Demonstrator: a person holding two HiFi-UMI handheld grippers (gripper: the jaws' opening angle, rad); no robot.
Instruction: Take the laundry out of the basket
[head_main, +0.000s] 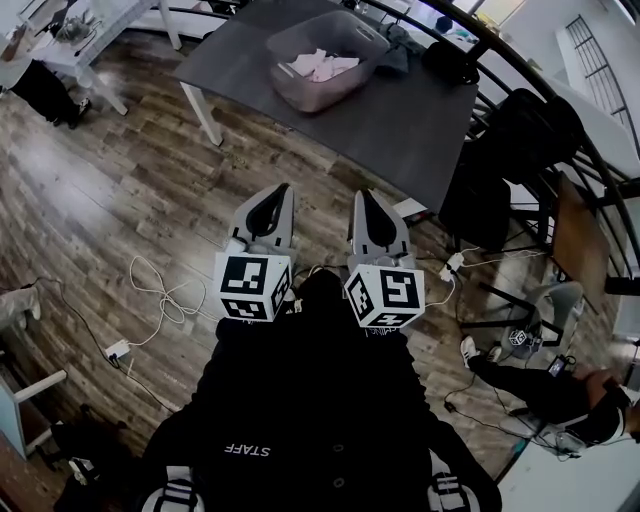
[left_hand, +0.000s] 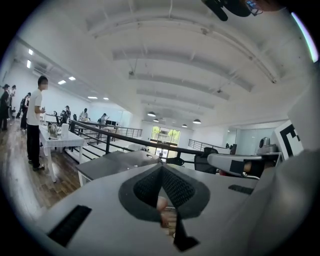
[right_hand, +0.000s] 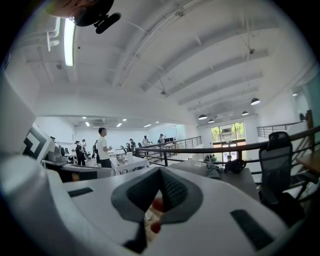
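A white cord lies in loops on the wood floor off to the left. If the person steps that way, a foot could catch in it and they could trip.

The left gripper is held close to the body and points ahead. Its jaws are pressed together with nothing in them. If they stay that way at the basket, I think they will only poke the clothes and not pick any up. They need to spread first.

The basket sits on the dark counter, well apart from both grippers. The laundry, pink and white, lies inside it. The basket looks light. A hard pull on one cloth could drag it along or tip it. A cloth could also slip and fall on the floor.

The right gripper is just beside the left one. Its jaws are pressed together too, with nothing between them.

To the right, more cords and a plug lie near the counter leg, so that is another spot to trip. A black chair stands close to the counter, and an arm swung wide could bump it.
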